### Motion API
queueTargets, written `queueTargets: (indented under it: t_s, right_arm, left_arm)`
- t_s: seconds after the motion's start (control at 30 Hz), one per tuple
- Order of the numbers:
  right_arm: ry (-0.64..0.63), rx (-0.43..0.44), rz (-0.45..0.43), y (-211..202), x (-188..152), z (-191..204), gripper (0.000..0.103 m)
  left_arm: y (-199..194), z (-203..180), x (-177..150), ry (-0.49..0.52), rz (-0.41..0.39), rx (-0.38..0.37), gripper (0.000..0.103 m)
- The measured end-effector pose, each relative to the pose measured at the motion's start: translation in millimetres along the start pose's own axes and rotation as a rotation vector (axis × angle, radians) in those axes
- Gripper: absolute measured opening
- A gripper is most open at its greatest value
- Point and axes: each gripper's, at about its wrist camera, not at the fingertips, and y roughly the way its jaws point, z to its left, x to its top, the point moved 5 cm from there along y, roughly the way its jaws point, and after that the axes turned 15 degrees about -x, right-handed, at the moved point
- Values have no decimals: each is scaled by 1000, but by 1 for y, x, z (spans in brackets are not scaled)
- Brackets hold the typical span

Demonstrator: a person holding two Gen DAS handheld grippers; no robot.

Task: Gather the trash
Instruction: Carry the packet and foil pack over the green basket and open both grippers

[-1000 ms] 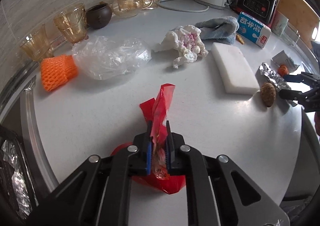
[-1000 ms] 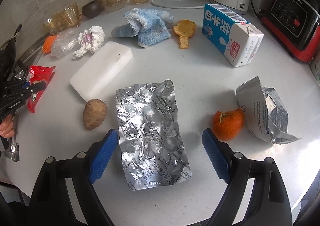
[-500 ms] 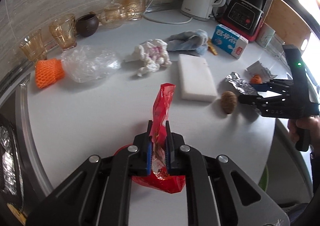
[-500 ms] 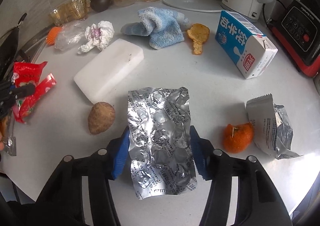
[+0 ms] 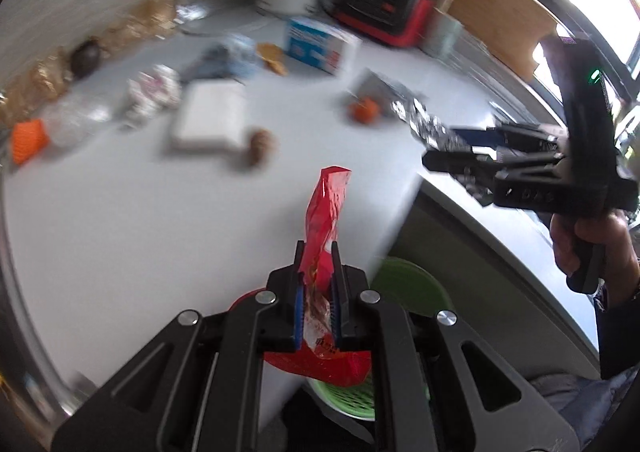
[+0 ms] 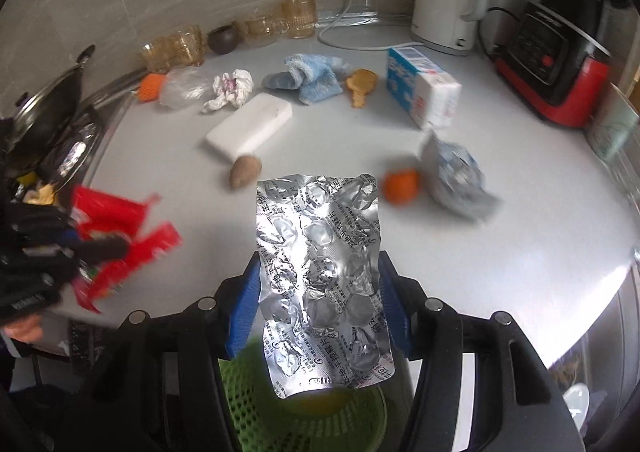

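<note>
silver foil, a spent pill sheet, sits pinched by its long edges between the blue pads of my right gripper, which is clamped on it and not spread. it hangs past the front edge of the counter, over the green basket below. my left gripper is pressed together on a red wrapper, whose free end stands up above the jaws; below it i see the same green basket tucked under the counter's front edge.

as i judge it, the step in hand is the drop, and doing it well means getting each piece squarely over the basket's mouth before letting go. the foil is light and flat, so it could flutter sideways if released from high up; i would lower the right gripper toward the rim and tilt the sheet downward first. the wrapper is crumpled and may cling to the pads, so i would spread the left jaws wide and give it a moment to fall.

my two grippers are near each other over one basket, so i would release one at a time rather than crowd the opening. left on the counter are a tissue, an orange peel, a silver pouch and a milk carton.
</note>
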Motion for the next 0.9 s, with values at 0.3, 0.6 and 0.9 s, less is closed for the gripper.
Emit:
queueTargets:
  t_s: [0.3, 0.6, 0.9]
  right_arm:
    - [39, 34, 3, -45, -67, -47, 56]
    - [25, 83, 4, -58, -99, -62, 56]
    - [12, 124, -6, -60, -104, -62, 56]
  left_arm:
    - [87, -69, -66, -34, 192, -17, 13]
    - [132, -84, -89, -106, 265, 54, 50]
    - [109, -84, -77, -131, 192, 119, 75]
